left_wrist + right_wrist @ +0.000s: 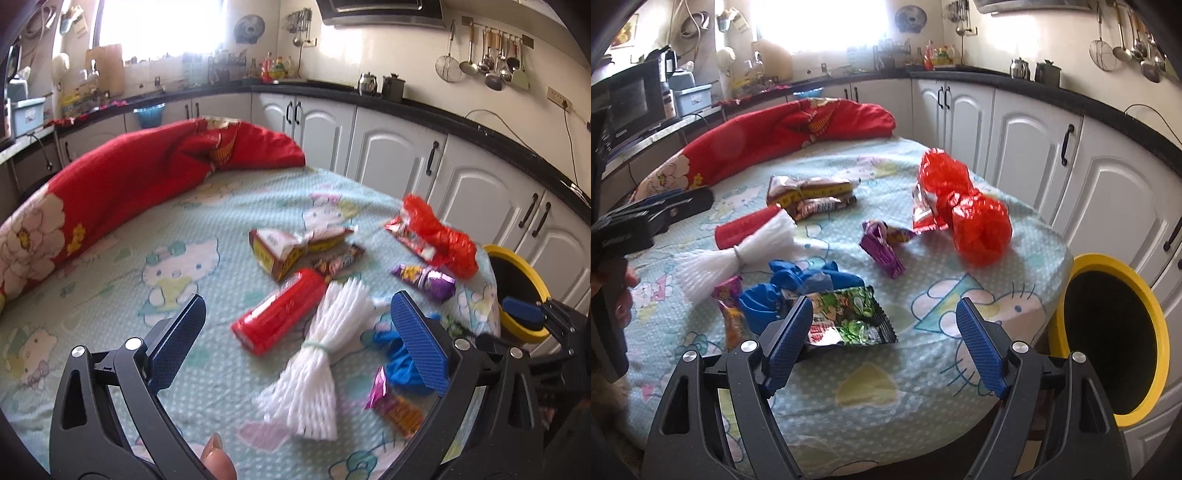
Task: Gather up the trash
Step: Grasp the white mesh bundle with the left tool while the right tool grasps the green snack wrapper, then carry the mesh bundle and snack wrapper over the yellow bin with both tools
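Trash lies strewn over a bench (923,406) under a pale cartoon-print cloth in a kitchen. At the centre of the right wrist view a green wrapper (849,317) lies flat, touching the left finger of the right gripper (882,347), whose jaws are spread wide with nothing between them. At 10 o'clock from the wrapper sits a crumpled blue glove (783,291); beyond it a white foam net (738,254) lies partly over a red tube (746,229). A purple packet (882,247) lies at 12 o'clock, a red plastic bag (975,218) at 1 o'clock, and a brown box (809,192) with a candy bar (823,205) against it further back. An orange wrapper (731,314) lies just beside the glove. A yellow-rimmed bin (1156,332) stands at 3 o'clock, off the bench edge. The left gripper (299,321) hangs released above the net, empty. A red floral quilt (129,177) lies rolled along the far edge.
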### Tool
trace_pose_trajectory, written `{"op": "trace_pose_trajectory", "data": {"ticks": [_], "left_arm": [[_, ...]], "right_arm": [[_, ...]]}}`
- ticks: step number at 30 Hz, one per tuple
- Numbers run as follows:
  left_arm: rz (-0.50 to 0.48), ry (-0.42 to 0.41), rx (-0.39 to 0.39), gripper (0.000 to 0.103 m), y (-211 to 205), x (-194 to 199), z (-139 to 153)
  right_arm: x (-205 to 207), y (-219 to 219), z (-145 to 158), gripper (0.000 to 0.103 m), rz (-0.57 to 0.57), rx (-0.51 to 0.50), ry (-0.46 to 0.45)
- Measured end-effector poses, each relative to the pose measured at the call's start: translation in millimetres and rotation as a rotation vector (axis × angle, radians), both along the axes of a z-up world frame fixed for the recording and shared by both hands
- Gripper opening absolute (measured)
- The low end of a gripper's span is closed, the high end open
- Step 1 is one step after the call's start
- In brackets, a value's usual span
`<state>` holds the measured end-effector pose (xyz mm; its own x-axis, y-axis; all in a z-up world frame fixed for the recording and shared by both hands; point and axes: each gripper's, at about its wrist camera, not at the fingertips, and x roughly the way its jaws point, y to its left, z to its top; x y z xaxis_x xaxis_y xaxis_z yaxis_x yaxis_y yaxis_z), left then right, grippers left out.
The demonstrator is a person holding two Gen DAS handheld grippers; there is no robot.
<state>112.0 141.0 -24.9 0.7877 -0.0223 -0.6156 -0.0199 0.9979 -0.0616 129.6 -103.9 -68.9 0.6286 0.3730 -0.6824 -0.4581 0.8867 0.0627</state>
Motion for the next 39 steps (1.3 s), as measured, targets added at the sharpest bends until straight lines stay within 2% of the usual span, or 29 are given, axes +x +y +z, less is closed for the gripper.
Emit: {"op": "trace_pose_trajectory", "data": {"ticks": [5, 15, 22, 28, 32, 35, 37, 38, 39], "left_arm": [[-0.013, 0.044, -0.01, 0.085, 1, -3, -15], [-0.041, 0.133, -0.04, 0.059, 1, -2, -38], [-0.049, 0.191, -0.063, 0.051, -1, 0, -55], [-0.05, 0.199, -0.069, 0.037, 1, 1, -56], [-0.056, 0.204, -0.06, 0.029, -1, 1, -56], [-0.062, 0.206, -0.053, 0.021, -2, 1, -56], [-0.072, 0.207, -0.051, 0.017, -4, 0, -56], [-0.074, 0.207, -0.05, 0.016, -4, 0, -56], [-0.075, 0.206, -0.05, 0.015, -5, 0, -56]], "right_arm": [[6, -1, -10, 0.077, -0.011, -0.01, 0.025], [17, -1, -22, 0.077, 0.007, 0.002, 0.075], [19, 2, -27, 0.072, 0.041, 0.022, 0.102], [15, 7, -29, 0.057, 0.087, 0.024, 0.106], [9, 12, -28, 0.038, 0.127, 0.027, 0.107], [7, 13, -27, 0.033, 0.13, 0.031, 0.107], [6, 12, -26, 0.022, 0.125, 0.034, 0.103], [6, 11, -26, 0.008, 0.125, 0.03, 0.104], [6, 11, -26, 0.008, 0.126, 0.032, 0.11]]}}
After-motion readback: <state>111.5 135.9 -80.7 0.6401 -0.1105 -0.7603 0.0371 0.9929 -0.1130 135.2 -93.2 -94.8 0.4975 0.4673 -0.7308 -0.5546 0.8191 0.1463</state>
